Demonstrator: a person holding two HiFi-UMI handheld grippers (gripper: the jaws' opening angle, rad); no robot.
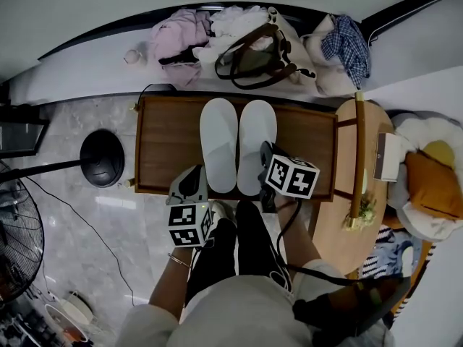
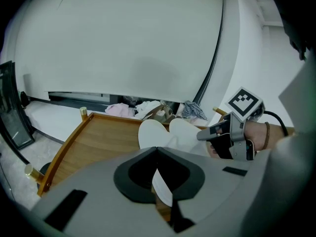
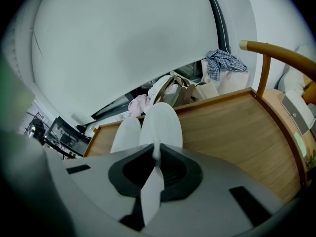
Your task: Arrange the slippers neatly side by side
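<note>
Left gripper view shows the left gripper [image 2: 158, 184] clamped on the left slipper [image 2: 150, 132] at its thin heel edge; the right gripper [image 3: 152, 184] pinches the right slipper [image 3: 160, 125] likewise. Both lie touching on the wooden table [image 1: 166, 143]. They seem light and floppy, so the heel rim suits sliding, not lifting

No legible text, label, brand or number was found in any view. The cube [image 1: 189, 225] on the left tool [image 1: 197, 179] and the cube [image 1: 292, 177] on the right tool [image 1: 264, 157] bore only black-and-white square patterns.
</note>
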